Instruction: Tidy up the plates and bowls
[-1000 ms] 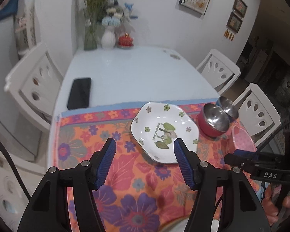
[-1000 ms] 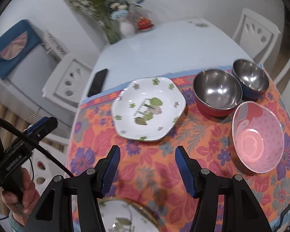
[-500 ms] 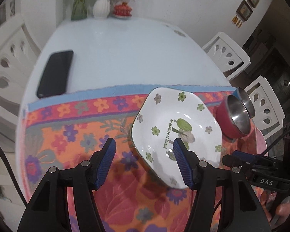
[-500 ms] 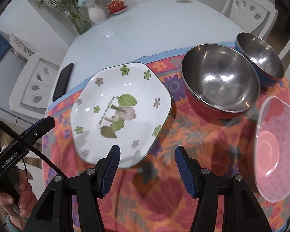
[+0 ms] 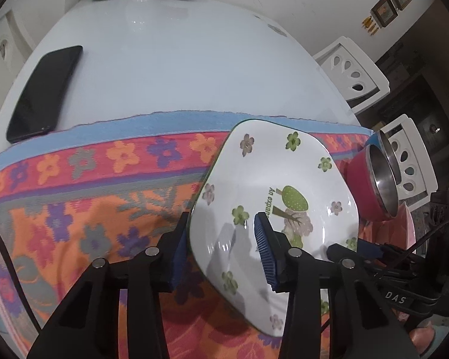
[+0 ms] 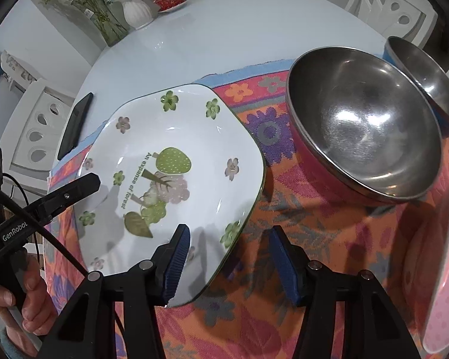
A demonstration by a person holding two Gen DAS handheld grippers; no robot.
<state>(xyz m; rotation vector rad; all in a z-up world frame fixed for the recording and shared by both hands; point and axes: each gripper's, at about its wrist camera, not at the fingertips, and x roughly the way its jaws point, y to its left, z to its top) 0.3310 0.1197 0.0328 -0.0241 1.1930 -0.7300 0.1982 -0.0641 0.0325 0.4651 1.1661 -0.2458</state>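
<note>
The white plate [image 5: 272, 197] with printed flowers and a green tree lies on the flowered cloth [image 5: 83, 197] that covers the near part of the pale surface [image 5: 176, 68]; nothing lies in it. The left gripper [image 5: 221, 251] straddles the plate's left rim — one blue pad outside the edge, the other over the plate's inner face. Its jaws have just been closing with the rim between them, though a gap still shows and no firm clamp can be made out. The right gripper [image 6: 230, 257] straddles the plate's near right edge in the same way, its jaws also just closing but plainly apart, one pad above the plate and one over the cloth.

Just beside the plate stands a red bowl [image 6: 365, 125] with a bare steel inside, empty. A blue bowl [image 6: 428, 80], also steel-lined and empty, touches it on the far side. A pink bowl [image 6: 443, 269] sits nearest the right edge — empty too. A black phone [image 5: 45, 92] lies on the bare surface, well apart from the dishes.
</note>
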